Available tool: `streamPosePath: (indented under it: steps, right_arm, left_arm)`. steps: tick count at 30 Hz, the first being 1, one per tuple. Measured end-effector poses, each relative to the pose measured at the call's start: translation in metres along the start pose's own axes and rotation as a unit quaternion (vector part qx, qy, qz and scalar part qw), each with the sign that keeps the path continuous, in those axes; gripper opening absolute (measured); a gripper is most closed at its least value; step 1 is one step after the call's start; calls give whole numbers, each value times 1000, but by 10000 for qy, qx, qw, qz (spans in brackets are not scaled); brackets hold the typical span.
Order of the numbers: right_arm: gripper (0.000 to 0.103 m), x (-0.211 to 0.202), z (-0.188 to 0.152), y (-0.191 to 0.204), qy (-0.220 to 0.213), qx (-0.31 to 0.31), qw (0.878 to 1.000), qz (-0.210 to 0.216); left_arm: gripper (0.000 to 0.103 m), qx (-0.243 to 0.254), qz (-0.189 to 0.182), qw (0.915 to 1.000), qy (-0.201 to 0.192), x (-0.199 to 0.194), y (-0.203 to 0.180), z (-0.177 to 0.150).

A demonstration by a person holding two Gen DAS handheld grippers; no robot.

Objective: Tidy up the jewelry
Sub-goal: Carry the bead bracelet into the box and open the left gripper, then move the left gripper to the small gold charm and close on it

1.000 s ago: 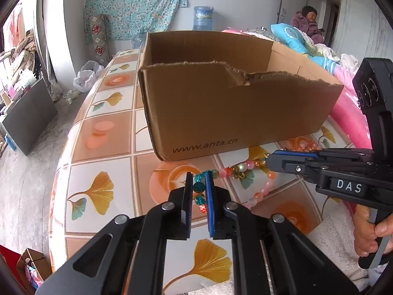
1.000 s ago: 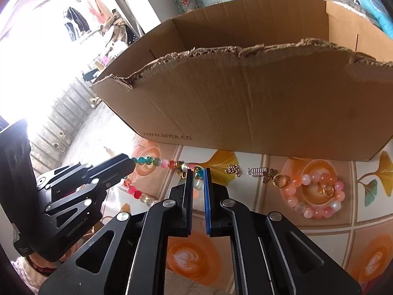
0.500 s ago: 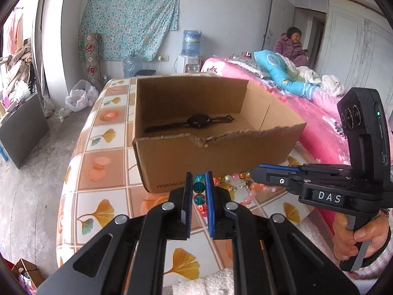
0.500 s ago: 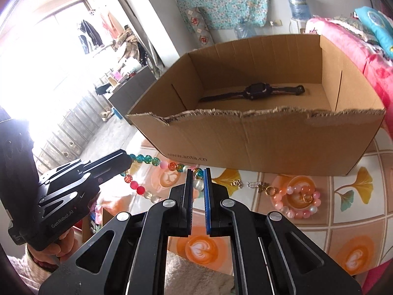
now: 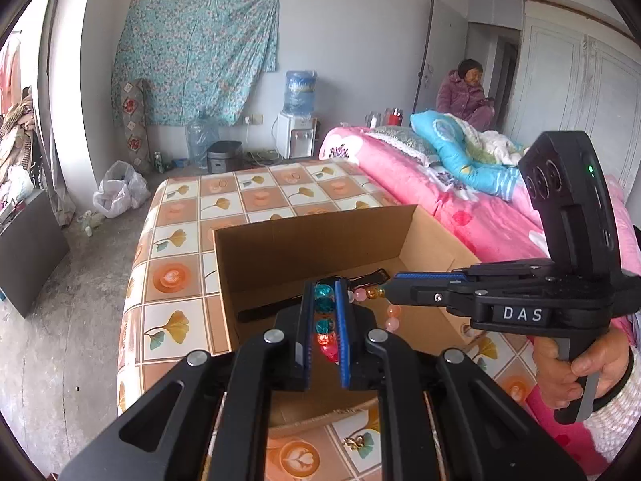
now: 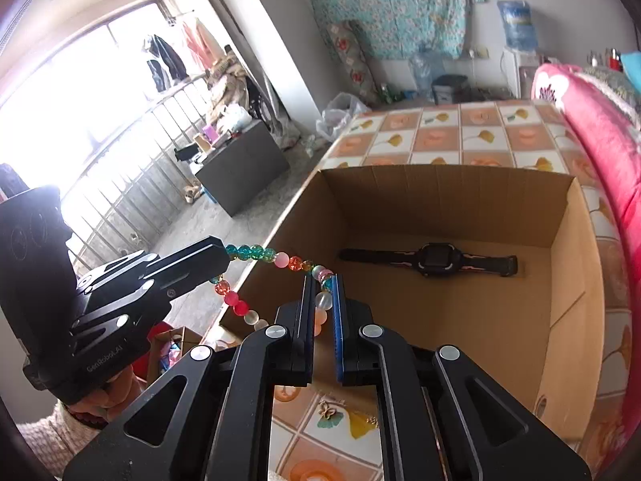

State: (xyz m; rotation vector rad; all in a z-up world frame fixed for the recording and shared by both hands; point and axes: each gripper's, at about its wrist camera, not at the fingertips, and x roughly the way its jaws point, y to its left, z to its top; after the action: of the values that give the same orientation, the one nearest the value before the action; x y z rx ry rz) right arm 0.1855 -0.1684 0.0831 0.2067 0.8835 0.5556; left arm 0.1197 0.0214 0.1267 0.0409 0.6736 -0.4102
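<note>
Nearest the left wrist camera, the left gripper is clamped on a few teal and red beads of a bead bracelet. The right gripper pinches another part of the same loop, with pale pink and green beads between its pads. The bracelet hangs in the air between the two. One run of beads is drawn fairly straight from gripper to gripper and the rest sags below in a curve. Its long axis runs left to right, roughly along the near wall of the cardboard box, and it hangs over the box's near left corner, partly above the opening.

Beyond the beads, inside the box, a black watch lies flat on the floor of the box with its strap stretched side to side, parallel to the far wall.

As I judge it, one piece is already put away and the bracelet is close to being lowered in. A small gold trinket lies on the bench in front of the box, so more sorting is probably left. Whether other pieces lie outside cannot be told from here.
</note>
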Motion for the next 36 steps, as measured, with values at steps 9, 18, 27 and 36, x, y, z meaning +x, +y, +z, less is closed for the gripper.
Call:
streamPosePath:
  steps: [9,18,27,36]
  right_arm:
    - [4,84,21,-24,1376,357,9899,-7]
    - [6,90,20,-23,1472,441,9880,125]
    - [11,20,14,-20,605,286,9973,301]
    - [17,-76,-35,-11,-309,-314,9972,606]
  left_arm:
    - [10,46,200,9926,1198,85,23,-5]
    - [11,-54,343,9884,1476,98,31,-12]
    - [24,-267,429,9955,803,58,32,-7]
    - [49,-292,-143,9990,-316,-32,10,-44]
